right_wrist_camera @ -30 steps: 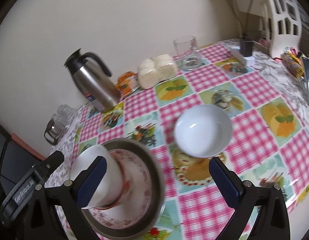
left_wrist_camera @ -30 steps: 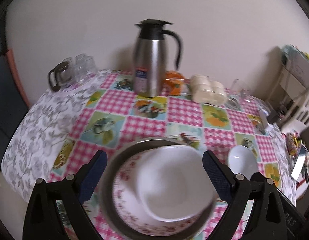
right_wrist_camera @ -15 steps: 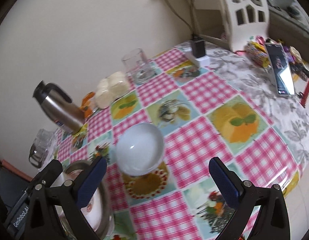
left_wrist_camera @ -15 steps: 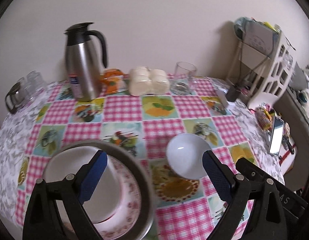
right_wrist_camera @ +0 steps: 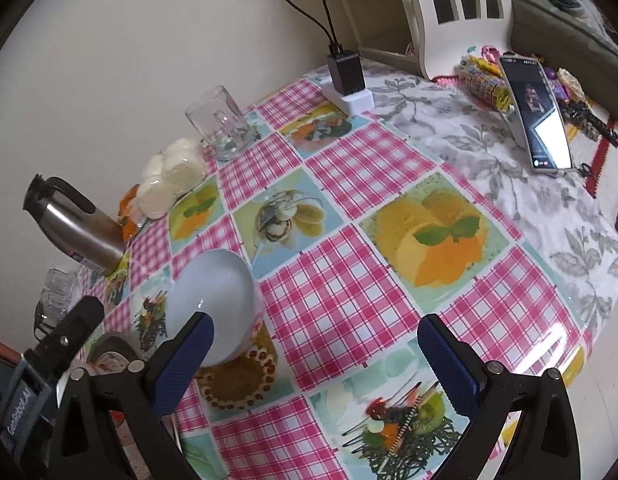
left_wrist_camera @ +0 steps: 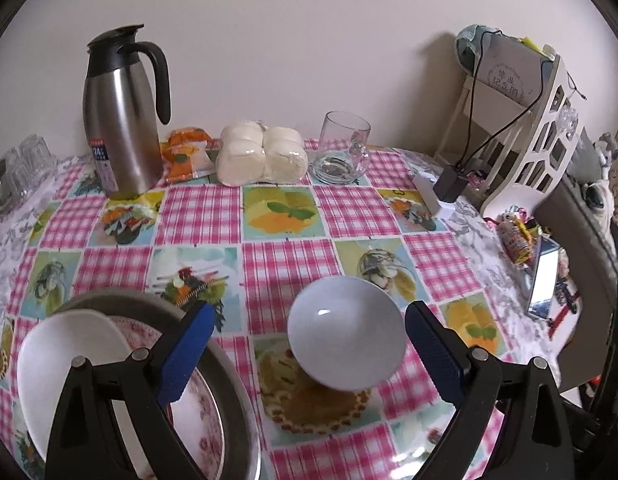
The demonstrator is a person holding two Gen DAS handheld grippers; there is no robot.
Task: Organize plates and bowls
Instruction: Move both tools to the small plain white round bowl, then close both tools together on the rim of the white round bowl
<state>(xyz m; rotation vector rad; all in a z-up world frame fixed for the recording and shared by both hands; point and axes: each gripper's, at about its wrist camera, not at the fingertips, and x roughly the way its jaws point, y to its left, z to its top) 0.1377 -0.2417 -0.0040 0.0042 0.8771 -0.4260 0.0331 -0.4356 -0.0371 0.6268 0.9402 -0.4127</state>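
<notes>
At the lower left of the left wrist view, a white bowl point(left_wrist_camera: 69, 344) sat on a flowered plate point(left_wrist_camera: 205, 436), which lay in a metal dish point(left_wrist_camera: 233, 380). That stack was cut off by the frame edge and partly covered by the left gripper's finger, so the plate's full outline could not be made out. The left gripper point(left_wrist_camera: 307, 354) was empty, its jaws standing wide apart on either side of a second white bowl point(left_wrist_camera: 345, 344) resting alone on the checked tablecloth point(left_wrist_camera: 285, 256). The step in hand appeared to be collecting this loose bowl. The next move would call for lowering over its rim and closing. The right gripper point(right_wrist_camera: 315, 360) was likewise spread apart and empty, just beside the bowl.
</notes>
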